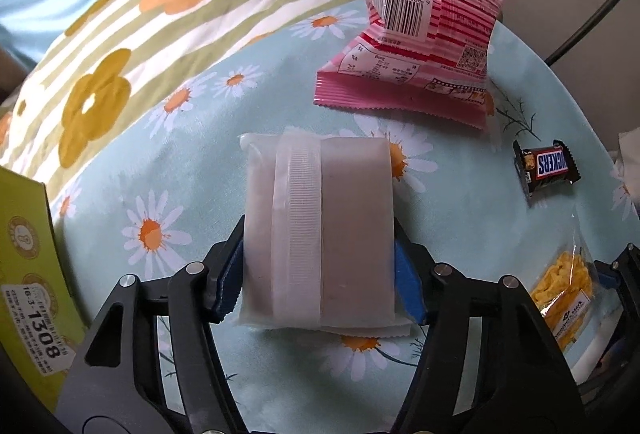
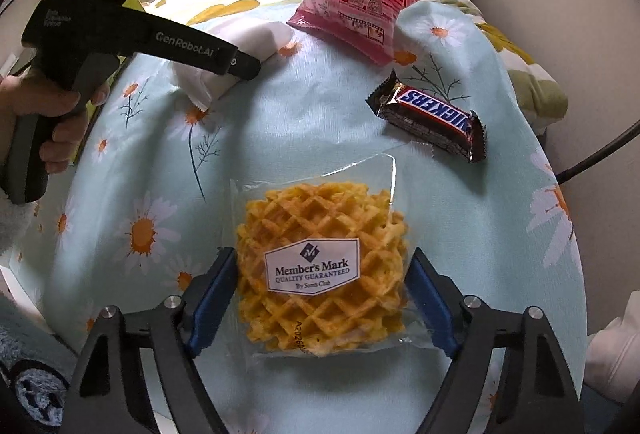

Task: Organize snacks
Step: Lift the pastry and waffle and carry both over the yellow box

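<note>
- Waffle packet (image 2: pixel 320 274): lying flat on the daisy cloth (image 2: pixel 280 121), straight ahead of the right gripper (image 2: pixel 322 300) and squarely between its blue pads (image 2: pixel 212 298). Roughly round, so no long axis to line up with.
- Right gripper: jaws set against both sides of the packet, left pad touching the waffle's edge, right pad at the clear wrapper; judged as grasping it, though how firmly cannot be told.
- Look of it: golden lattice waffle in a clear wrapper with a white label; crisp and brittle by the look, so a hard squeeze may crack it.
- White packet (image 1: pixel 318 234): between the left gripper (image 1: pixel 320 274) pads, long axis running away from the camera, a ribbed seam strip along it. Clenched on its sides.
- Nearer hand: each packet already at its own gripper, so no reaching across.
- Further out: chocolate bar (image 2: pixel 430 119) beyond and right of the waffle, apart from it; pink bag (image 2: pixel 360 1) at the far edge.
- Green box (image 1: pixel 28 274) at the left edge, possibly the place for the snacks.
</note>
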